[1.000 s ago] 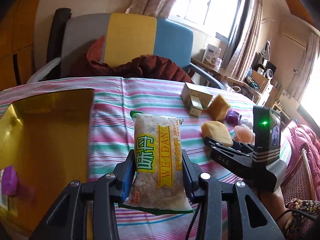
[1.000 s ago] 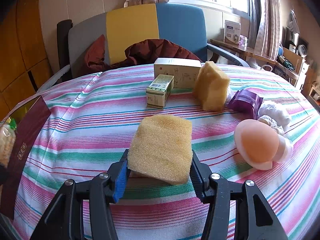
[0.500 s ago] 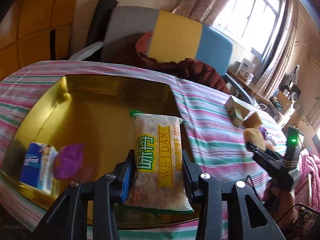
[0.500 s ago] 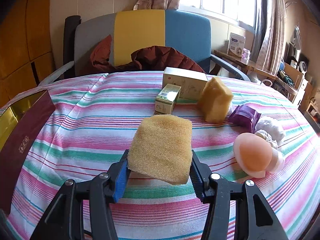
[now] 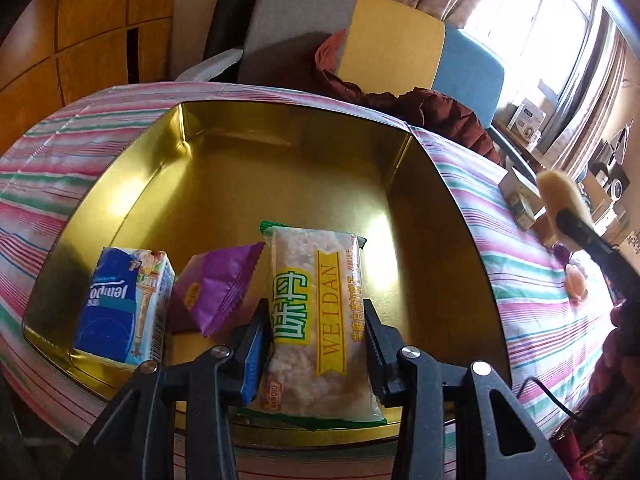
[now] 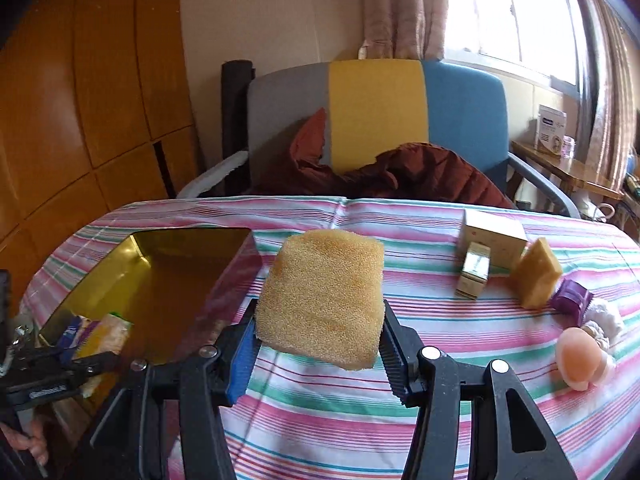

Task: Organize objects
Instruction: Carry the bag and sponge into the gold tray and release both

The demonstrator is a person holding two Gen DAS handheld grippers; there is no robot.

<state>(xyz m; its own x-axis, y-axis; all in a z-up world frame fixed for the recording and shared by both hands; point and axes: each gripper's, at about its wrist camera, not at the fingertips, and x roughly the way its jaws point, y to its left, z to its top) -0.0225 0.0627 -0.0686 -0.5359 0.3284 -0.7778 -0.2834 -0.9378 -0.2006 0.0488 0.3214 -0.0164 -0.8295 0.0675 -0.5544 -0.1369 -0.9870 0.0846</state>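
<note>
My left gripper (image 5: 316, 336) is shut on a clear snack packet (image 5: 316, 320) with yellow and green print, held over the near part of a gold-lined box (image 5: 280, 168). Inside the box lie a blue tissue pack (image 5: 120, 312) and a purple packet (image 5: 216, 284). My right gripper (image 6: 318, 338) is shut on a yellow sponge (image 6: 320, 296), lifted above the striped tablecloth (image 6: 440, 360), to the right of the gold box (image 6: 168, 272). In the left wrist view that sponge (image 5: 560, 204) shows at the far right, in the right gripper's fingers (image 5: 576, 228).
On the cloth to the right stand two small cartons (image 6: 476, 268), another yellow sponge (image 6: 536, 276), a purple thing (image 6: 570, 300), a white cloth lump (image 6: 604, 316) and a peach-coloured round thing (image 6: 580, 356). A chair with a dark red jacket (image 6: 400, 176) stands behind the table.
My left gripper carried the snack packet leftward from over the cloth to over the gold box. My right gripper rose with the sponge and swung toward the box.
</note>
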